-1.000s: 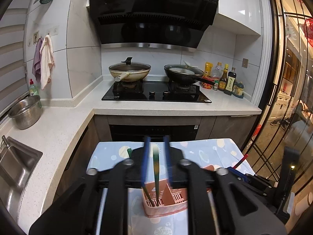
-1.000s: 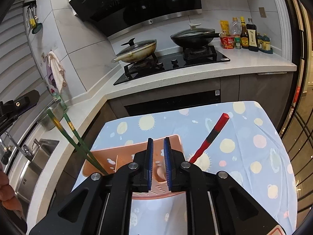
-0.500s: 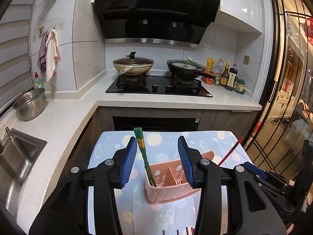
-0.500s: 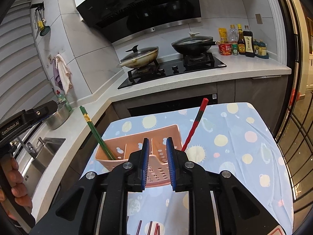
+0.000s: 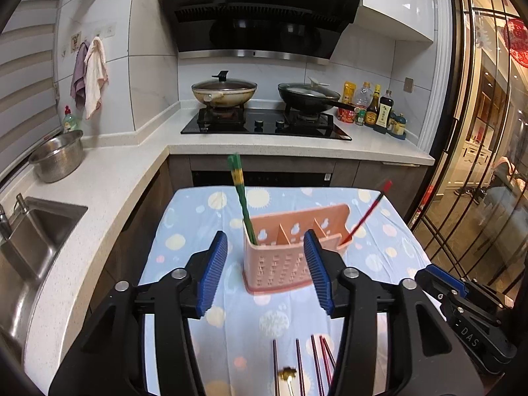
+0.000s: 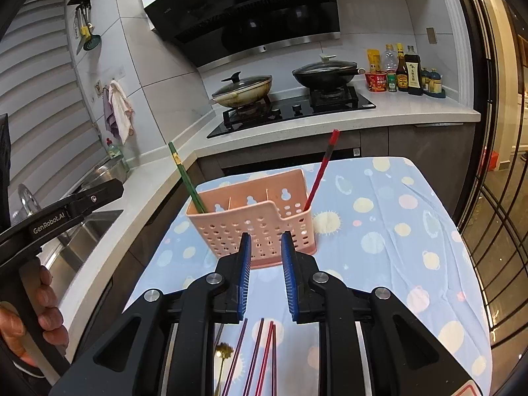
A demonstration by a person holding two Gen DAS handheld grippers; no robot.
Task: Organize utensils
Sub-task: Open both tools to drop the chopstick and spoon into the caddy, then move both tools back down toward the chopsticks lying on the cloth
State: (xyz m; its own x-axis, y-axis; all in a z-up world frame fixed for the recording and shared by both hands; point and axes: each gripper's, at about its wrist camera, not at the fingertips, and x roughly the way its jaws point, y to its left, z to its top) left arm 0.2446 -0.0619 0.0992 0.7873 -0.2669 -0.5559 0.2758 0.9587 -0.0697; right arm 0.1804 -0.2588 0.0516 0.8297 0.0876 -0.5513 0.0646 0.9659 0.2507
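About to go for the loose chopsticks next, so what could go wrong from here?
The pink caddy looks light, and the green chopsticks and red chopstick lean outward; a bump might tip it. The loose chopsticks lie close together beside a gold spoon, so the right gripper may catch extras.

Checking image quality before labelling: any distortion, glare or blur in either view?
Left wrist view: strong fisheye bending, dark corner vignette, glare on the glass door, pink utensil basket sharp. Right wrist view: same bending, counter edge curved, chopsticks on the cloth slightly soft.
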